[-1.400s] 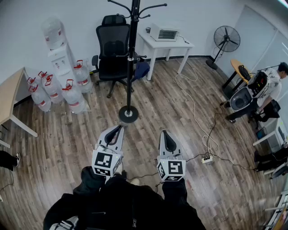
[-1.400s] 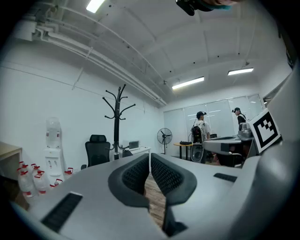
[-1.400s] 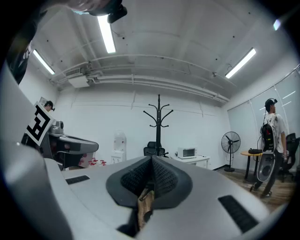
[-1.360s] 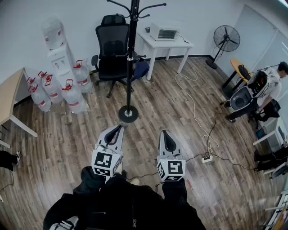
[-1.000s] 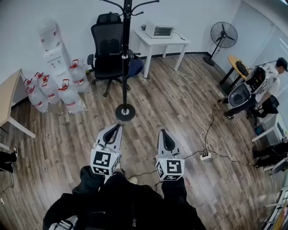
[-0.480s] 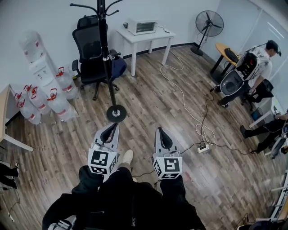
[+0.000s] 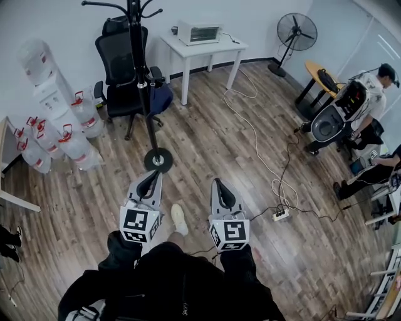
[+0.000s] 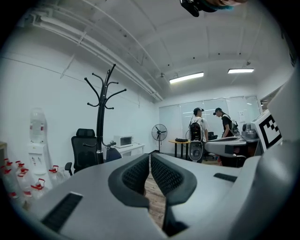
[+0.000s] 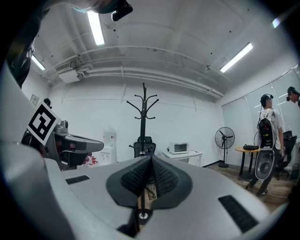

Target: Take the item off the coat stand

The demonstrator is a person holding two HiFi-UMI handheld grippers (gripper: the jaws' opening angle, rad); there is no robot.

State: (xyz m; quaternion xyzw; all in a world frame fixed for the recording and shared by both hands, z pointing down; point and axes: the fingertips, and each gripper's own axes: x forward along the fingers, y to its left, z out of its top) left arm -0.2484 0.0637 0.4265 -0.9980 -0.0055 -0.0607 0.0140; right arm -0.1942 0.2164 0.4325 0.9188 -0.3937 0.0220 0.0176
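The black coat stand (image 7: 139,81) rises from a round base (image 7: 158,160) on the wood floor, just ahead of my two grippers. Its hooks (image 7: 128,6) look bare; I see nothing hanging on them. My left gripper (image 7: 152,180) points at the base and is shut with nothing in it. To its right, my right gripper (image 7: 216,184) is also shut and empty. The coat stand (image 8: 100,122) appears left of my left gripper (image 8: 150,156) in the left gripper view. The right gripper view has the coat stand (image 9: 143,117) straight above my right gripper (image 9: 151,157).
A black office chair (image 7: 119,63) with a dark blue bundle (image 7: 163,99) stands behind the stand. Water bottles (image 7: 62,135) and a dispenser (image 7: 45,78) are at the left. A white table (image 7: 203,45), a fan (image 7: 296,30), a floor cable with power strip (image 7: 280,215) and people (image 7: 366,103) lie to the right.
Both grippers have advanced together toward the stand's base. The stand has slid left in the head view, and a light shoe now shows between the grippers.
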